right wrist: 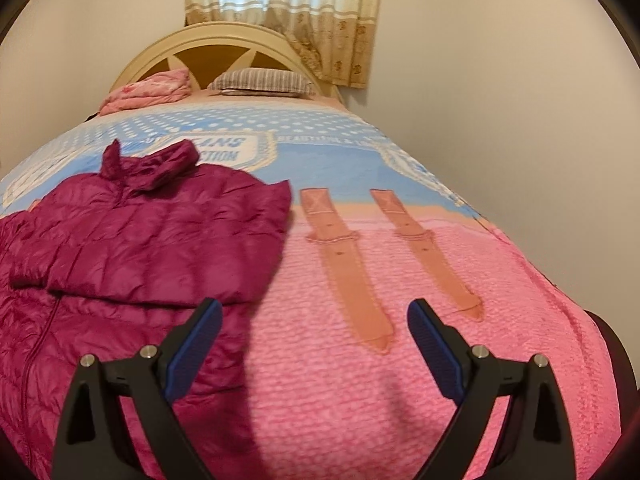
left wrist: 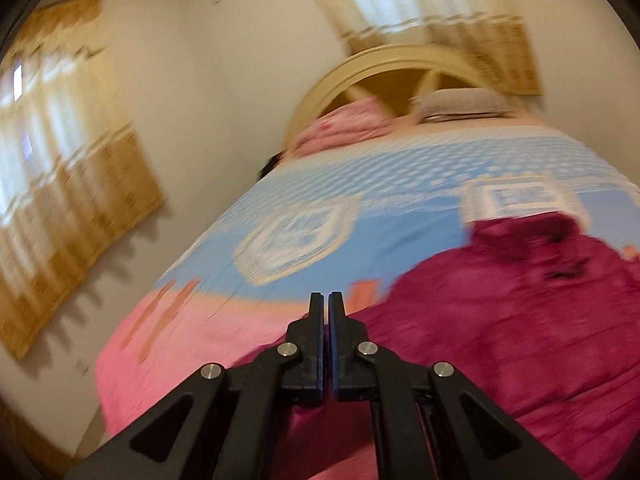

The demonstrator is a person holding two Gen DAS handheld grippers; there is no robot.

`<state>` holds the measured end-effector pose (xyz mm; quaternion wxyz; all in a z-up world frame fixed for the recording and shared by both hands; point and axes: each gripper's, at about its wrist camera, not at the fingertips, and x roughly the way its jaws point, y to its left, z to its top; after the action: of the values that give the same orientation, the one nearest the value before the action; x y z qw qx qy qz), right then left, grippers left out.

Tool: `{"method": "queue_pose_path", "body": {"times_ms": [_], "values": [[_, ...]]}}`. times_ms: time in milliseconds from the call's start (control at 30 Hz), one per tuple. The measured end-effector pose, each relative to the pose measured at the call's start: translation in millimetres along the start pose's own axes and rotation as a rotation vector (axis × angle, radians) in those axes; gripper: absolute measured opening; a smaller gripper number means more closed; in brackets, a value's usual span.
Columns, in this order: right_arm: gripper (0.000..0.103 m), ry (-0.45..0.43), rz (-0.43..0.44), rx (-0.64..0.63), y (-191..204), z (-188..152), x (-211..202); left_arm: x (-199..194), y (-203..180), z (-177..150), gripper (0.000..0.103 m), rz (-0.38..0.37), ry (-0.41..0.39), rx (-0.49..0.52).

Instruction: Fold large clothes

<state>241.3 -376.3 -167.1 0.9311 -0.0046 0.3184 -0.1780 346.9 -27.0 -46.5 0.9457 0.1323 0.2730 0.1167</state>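
Note:
A magenta quilted puffer jacket (right wrist: pixel 132 232) lies on the bed, front up, with one sleeve folded across its chest and its collar toward the headboard. It also shows in the blurred left wrist view (left wrist: pixel 520 320) at the right. My left gripper (left wrist: pixel 326 300) is shut, fingers together, with nothing visible between the tips, above the jacket's near left edge. My right gripper (right wrist: pixel 314 312) is open and empty, hovering over the pink cover just right of the jacket's hem.
The bed cover (right wrist: pixel 400 360) is pink near me and blue farther back. A folded pink blanket (right wrist: pixel 148 90) and a striped pillow (right wrist: pixel 264 80) lie by the cream headboard (right wrist: pixel 208 40). Curtains hang behind the bed (right wrist: pixel 288 8) and on the left wall (left wrist: pixel 60 180).

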Motion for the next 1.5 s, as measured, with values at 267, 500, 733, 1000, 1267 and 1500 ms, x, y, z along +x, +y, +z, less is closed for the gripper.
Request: {"method": "queue_pose_path", "body": {"times_ms": [267,500,733,1000,1267,1500], "values": [[0.099,0.025,-0.016,0.043,-24,-7,8,-8,-146,17,0.002,-0.256,0.028,0.054],[0.099,0.042,0.047,0.042,-9,-7,6,-2,-122,6,0.002,-0.222,0.032,0.024],[0.099,0.013,0.251,-0.066,74,12,-17,55,52,-56,0.004,0.016,0.131,-0.164],[0.101,0.008,0.449,-0.236,194,26,-32,95,176,-128,0.080,0.135,0.229,-0.396],[0.101,0.061,0.483,-0.264,245,30,-15,131,226,-163,0.084,0.183,0.335,-0.476],[0.101,0.046,0.609,-0.307,308,48,-27,155,263,-203,0.084,0.244,0.404,-0.515]]}}
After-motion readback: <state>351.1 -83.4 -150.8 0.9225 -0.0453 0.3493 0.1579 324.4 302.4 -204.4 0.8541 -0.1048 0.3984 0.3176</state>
